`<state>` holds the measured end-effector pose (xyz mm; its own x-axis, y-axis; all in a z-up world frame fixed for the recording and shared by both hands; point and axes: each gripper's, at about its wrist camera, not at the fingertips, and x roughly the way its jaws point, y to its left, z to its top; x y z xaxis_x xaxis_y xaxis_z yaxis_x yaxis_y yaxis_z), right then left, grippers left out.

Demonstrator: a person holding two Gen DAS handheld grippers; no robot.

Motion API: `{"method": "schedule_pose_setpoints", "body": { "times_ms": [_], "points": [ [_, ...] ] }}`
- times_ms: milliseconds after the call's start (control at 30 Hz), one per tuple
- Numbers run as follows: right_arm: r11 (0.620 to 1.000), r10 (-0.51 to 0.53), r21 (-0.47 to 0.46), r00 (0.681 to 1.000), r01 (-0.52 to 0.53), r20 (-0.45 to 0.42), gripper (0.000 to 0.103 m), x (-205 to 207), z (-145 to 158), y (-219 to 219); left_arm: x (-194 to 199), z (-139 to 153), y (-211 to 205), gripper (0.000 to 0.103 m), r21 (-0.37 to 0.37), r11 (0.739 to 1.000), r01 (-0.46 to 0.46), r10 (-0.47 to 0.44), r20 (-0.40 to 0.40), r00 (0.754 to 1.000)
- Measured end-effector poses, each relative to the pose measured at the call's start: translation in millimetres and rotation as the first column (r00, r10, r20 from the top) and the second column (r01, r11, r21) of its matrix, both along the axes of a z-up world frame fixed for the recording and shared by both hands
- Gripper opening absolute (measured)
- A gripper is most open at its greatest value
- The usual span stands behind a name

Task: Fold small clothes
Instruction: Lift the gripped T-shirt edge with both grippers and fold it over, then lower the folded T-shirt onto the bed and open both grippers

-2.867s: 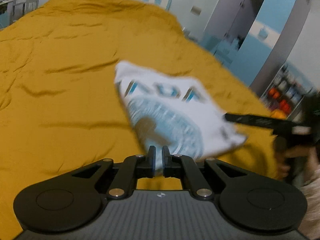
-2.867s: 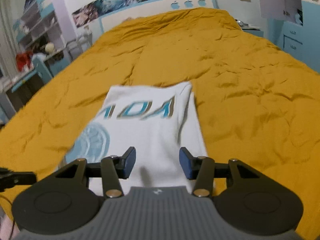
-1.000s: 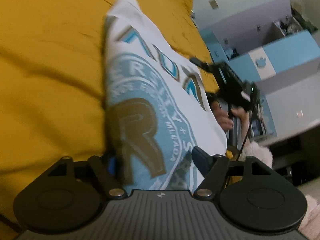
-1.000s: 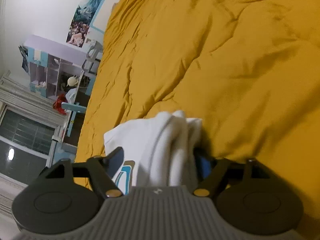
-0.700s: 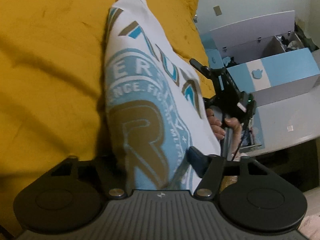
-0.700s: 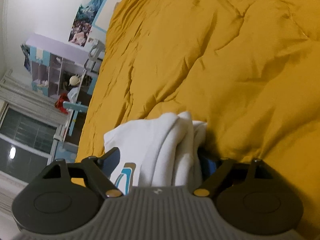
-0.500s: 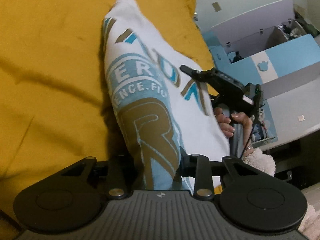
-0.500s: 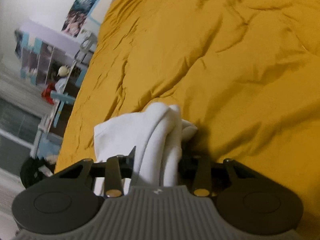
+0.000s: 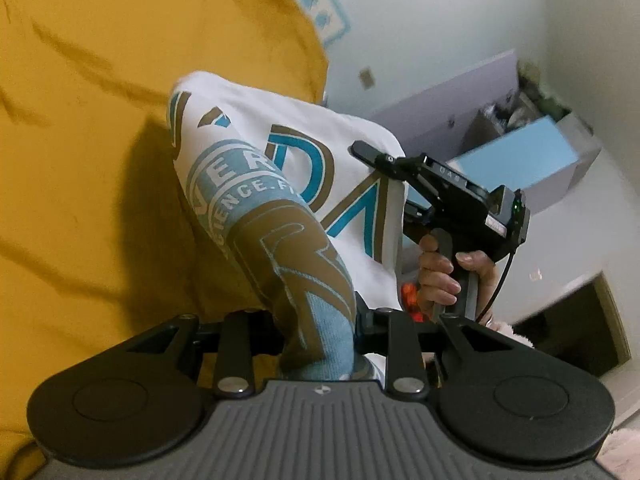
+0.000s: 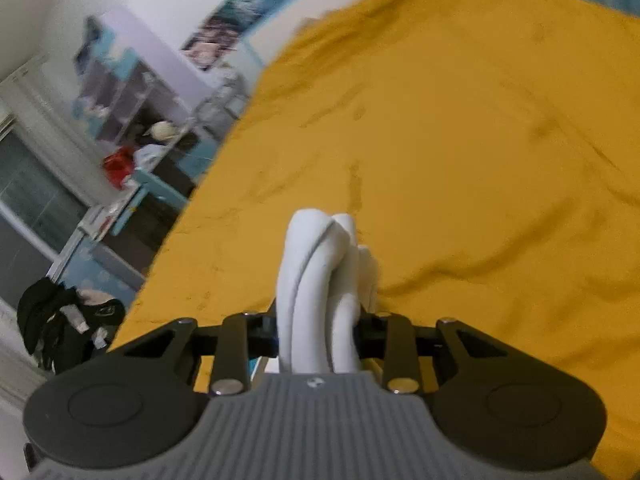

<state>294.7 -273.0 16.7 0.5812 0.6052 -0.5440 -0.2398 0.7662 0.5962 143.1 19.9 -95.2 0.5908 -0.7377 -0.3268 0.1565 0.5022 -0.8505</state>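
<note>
The shirt [image 9: 280,184] hangs above the bed [image 9: 80,160], soft, light and floppy. Left gripper [image 9: 316,326] and right gripper [image 10: 318,330] are closing on bunched edges at 6 o'clock.

A mustard bedspread [image 10: 480,140], white walls, a blue-and-lilac cabinet [image 9: 520,148], cluttered shelves [image 10: 120,92].

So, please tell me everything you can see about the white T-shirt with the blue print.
The white T-shirt looks like soft knit cotton, printed with a light blue round emblem and large blue letters edged in brown. It is folded into thick layers. The left gripper and right gripper are closing on bunched edges, with cloth pressed between the pads. It hangs stretched between them above the yellow bedcover.
</note>
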Motion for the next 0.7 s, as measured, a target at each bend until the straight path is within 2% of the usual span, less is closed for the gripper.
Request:
{"method": "schedule_pose_setpoints", "body": {
  "times_ms": [167, 367, 533, 700],
  "points": [
    [0.991, 0.115, 0.056, 0.991, -0.119, 0.074, 0.026, 16.0, 29.3, 85.0, -26.6, 36.5, 64.8, 0.033, 0.058, 0.990, -0.125, 0.120, 0.081, 0.989],
    [0.964, 0.220, 0.130, 0.969, -0.233, 0.108, 0.026, 42.5, 23.9, 199.6, -51.1, 50.1, 131.3, 0.033, 0.168, 0.953, -0.252, 0.239, 0.095, 0.966],
    [0.953, 0.271, 0.130, 0.962, -0.272, 0.030, 0.026, 67.4, -14.7, 265.6, -56.4, 16.8, 152.3, 0.033, 0.188, 0.934, -0.305, 0.304, 0.035, 0.952],
    [0.958, 0.284, -0.009, 0.956, -0.286, -0.069, 0.026, 91.1, -67.0, 306.7, -55.7, -33.0, 163.0, 0.033, 0.185, 0.933, -0.310, 0.329, -0.081, 0.941]
  ]
}}
